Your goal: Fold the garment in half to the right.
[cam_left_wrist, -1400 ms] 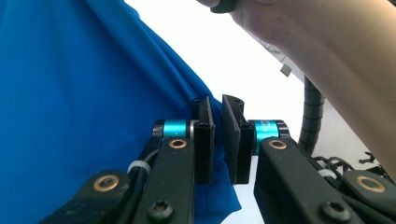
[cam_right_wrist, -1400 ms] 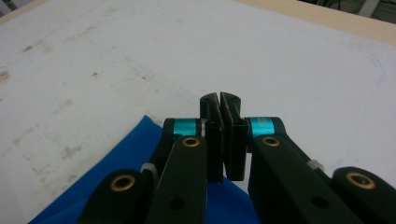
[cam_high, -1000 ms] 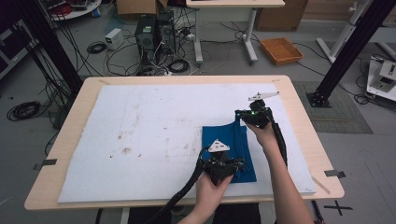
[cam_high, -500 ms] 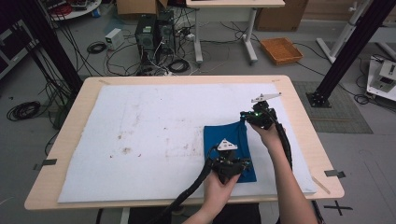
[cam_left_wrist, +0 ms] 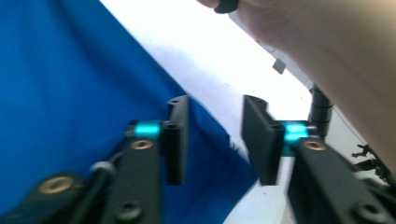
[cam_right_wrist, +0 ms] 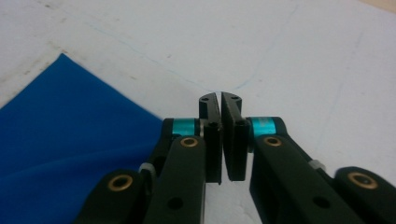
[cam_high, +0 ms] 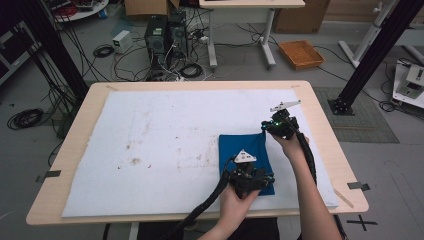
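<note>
Blue folded cloth [cam_high: 245, 150] lies flat on white mat [cam_high: 150, 140]; fold apparently done. Left gripper [cam_left_wrist: 212, 140] gapes wide; right gripper [cam_right_wrist: 220, 135] pinched together, empty.

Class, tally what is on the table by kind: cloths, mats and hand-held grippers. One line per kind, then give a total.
Blue cloth: 1
White mat: 1
Grippers: 2, the left gripper and the right gripper
Total: 4
</note>
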